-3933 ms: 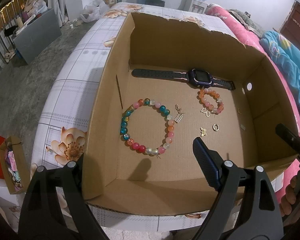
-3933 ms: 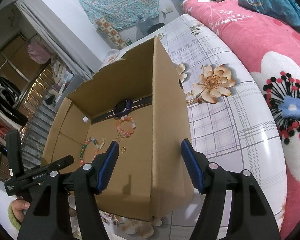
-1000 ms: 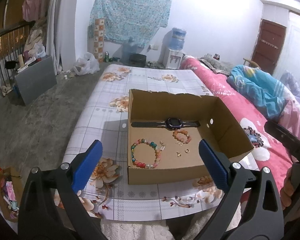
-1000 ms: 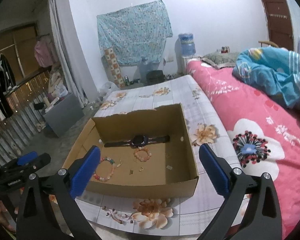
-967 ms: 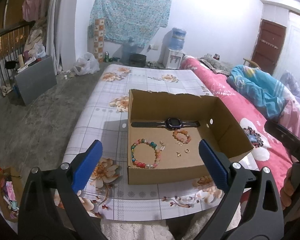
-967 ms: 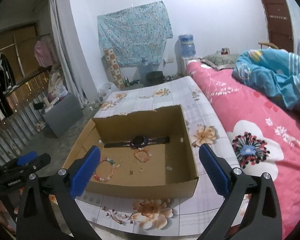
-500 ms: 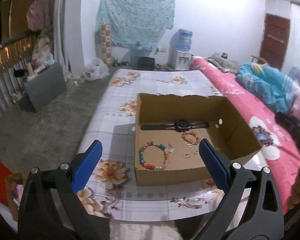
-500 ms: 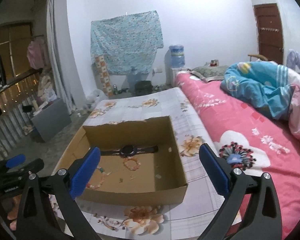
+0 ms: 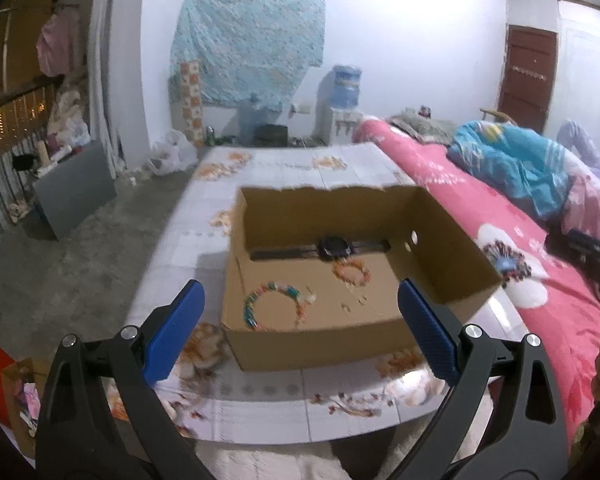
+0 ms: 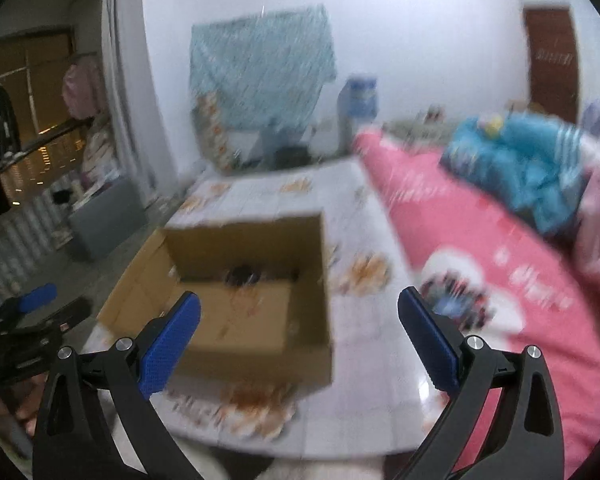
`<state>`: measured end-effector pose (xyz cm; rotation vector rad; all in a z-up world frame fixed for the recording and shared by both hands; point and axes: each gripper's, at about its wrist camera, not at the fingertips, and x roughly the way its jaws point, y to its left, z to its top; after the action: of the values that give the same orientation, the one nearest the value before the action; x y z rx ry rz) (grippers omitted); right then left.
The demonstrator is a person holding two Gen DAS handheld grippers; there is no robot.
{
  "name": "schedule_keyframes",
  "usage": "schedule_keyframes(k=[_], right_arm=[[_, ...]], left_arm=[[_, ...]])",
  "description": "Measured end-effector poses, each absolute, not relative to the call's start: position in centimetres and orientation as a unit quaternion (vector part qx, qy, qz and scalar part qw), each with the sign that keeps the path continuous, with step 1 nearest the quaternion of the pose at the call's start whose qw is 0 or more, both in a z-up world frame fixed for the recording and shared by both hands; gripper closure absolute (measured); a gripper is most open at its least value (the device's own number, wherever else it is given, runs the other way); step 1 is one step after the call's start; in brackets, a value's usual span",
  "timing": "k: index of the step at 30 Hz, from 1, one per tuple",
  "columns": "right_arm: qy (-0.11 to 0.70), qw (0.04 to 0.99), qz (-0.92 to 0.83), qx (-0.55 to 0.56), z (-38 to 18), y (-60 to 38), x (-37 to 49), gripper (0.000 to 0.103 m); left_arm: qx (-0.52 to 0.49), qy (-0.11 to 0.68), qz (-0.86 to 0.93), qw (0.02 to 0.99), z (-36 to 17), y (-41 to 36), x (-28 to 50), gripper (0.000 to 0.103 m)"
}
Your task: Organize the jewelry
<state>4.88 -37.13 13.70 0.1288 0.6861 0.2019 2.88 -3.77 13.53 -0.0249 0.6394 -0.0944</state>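
An open cardboard box [image 9: 452, 256] [image 10: 308, 320] rests on a floral-patterned table [image 9: 204, 248]. Inside lie a dark watch [image 9: 334, 247] along the far wall, a large multicoloured bead bracelet [image 9: 276, 307], a smaller orange bead bracelet [image 9: 351, 272] and a few tiny gold pieces [image 9: 354, 302]. My left gripper [image 9: 300, 334] is open and empty, held back from the box's near wall. My right gripper [image 10: 298, 336] is open too, well behind the box; its view is blurred, with only the watch [image 10: 242, 274] clear inside.
A bed with a pink floral cover [image 9: 520, 248] runs along the table's right side, a blue blanket [image 9: 512, 160] on it. A grey panel [image 9: 74, 188] and clutter stand on the floor at left. A water dispenser [image 9: 346, 96] stands by the far wall.
Both grippers have drawn back and up from the box, which now looks smaller and farther. Both stay open. The jewelry in the box has not moved.
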Motion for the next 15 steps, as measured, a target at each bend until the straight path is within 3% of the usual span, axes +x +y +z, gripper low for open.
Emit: schedule_keyframes(k=[7, 15], right_arm=[[0.445, 0.887, 0.115, 0.041, 7.3, -34.4, 6.3, 0.007], [0.476, 0.872, 0.112, 0.015, 4.6, -32.2, 7.9, 0.007]], left_arm=[[0.007, 0.387, -0.036, 0.921, 9.5, -5.5, 4.2, 0.009], [0.010, 0.451, 0.010, 0.893, 6.7, -5.0, 5.4, 0.009]])
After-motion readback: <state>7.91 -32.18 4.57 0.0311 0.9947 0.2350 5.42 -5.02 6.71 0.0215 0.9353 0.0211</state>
